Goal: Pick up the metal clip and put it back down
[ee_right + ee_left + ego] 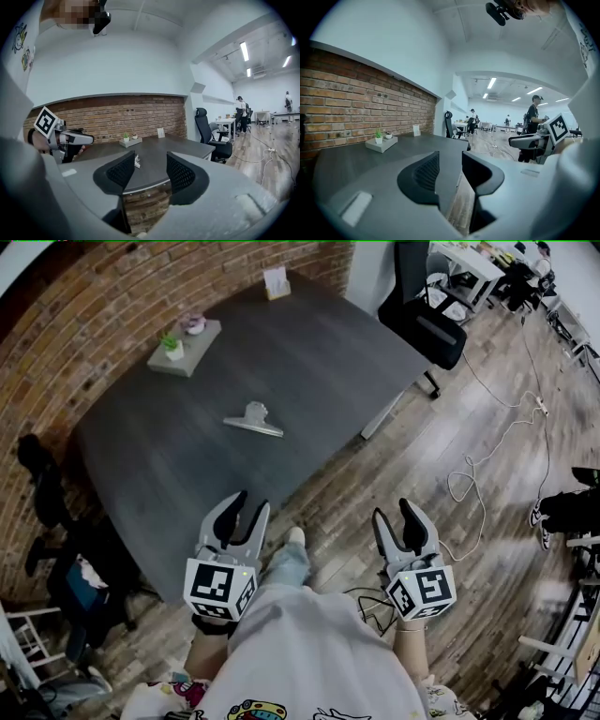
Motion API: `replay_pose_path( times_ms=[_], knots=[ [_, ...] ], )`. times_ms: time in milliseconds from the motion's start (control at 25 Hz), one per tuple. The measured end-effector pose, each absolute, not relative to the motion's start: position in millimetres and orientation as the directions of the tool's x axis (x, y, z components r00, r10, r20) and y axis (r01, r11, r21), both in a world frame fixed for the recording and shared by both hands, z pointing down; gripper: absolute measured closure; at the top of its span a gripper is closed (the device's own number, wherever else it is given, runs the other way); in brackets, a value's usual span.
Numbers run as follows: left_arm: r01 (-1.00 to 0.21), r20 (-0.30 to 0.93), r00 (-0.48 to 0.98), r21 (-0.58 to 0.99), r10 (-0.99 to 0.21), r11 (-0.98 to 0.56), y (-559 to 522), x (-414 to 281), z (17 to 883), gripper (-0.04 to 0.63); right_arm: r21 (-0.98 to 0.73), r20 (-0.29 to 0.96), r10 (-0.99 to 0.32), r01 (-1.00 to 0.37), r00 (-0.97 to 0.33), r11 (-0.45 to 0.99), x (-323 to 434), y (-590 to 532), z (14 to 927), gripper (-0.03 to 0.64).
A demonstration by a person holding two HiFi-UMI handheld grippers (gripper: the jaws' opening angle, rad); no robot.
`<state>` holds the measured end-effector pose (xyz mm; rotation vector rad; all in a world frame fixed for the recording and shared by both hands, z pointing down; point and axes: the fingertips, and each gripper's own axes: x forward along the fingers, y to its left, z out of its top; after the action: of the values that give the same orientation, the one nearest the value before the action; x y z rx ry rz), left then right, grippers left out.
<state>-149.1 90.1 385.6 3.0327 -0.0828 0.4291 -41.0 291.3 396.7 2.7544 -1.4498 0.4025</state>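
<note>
Metal clip [253,420] lies flat mid-way across the dark grey table [141,456], well apart from both grippers. Left gripper [250,502] by table's near edge, jaws partly apart, nothing between. Right gripper [394,510] over wood floor [356,488], jaws wider, empty.

The metal clip [253,420] is a silvery-grey bulldog-style clip: a long, straight, flat clamping bar with a short rounded handle rising from the middle of it. It lies loose on the dark grey desk [319,352], about the middle of the top and away from every edge. In the head view its long bar runs on a slant from upper left down to lower right, with the handle on the far side. Its mouth is closed. In the right gripper view the clip [137,161] shows only as a small pale shape on the desk top, too small for detail.
</note>
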Motion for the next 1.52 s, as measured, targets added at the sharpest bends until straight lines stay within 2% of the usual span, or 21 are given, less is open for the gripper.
replay_pose_path(
  times_ms=[360, 840, 1080, 1320, 1520],
  knots=[
    [-0.084, 0.265, 0.962, 0.082, -0.06, -0.993, 42, -91, 376, 0.428, -0.153, 0.232, -0.835, -0.829, 0.499, -0.538, 17, 237, 391, 0.393],
    [-0.187, 0.276, 0.951, 0.145, -0.141, -0.972, -8, -92, 386, 0.414, -0.17, 0.263, -0.889, -0.89, 0.373, -0.424, 39, 164, 389, 0.354],
    [-0.303, 0.31, 0.919, 0.165, -0.242, -0.939, -30, -99, 401, 0.413, -0.181, 0.304, -0.916, -0.928, 0.261, -0.324, 57, 124, 401, 0.348],
    [-0.493, 0.305, 0.848, 0.152, -0.433, -0.857, -59, -94, 404, 0.408, -0.196, 0.283, -0.957, -0.973, 0.062, -0.121, 90, 61, 403, 0.344],
    [-0.604, 0.287, 0.783, 0.137, -0.552, -0.785, -79, -70, 397, 0.405, -0.193, 0.261, -0.96, -0.98, -0.106, 0.055, 116, 12, 400, 0.344]
  ],
)
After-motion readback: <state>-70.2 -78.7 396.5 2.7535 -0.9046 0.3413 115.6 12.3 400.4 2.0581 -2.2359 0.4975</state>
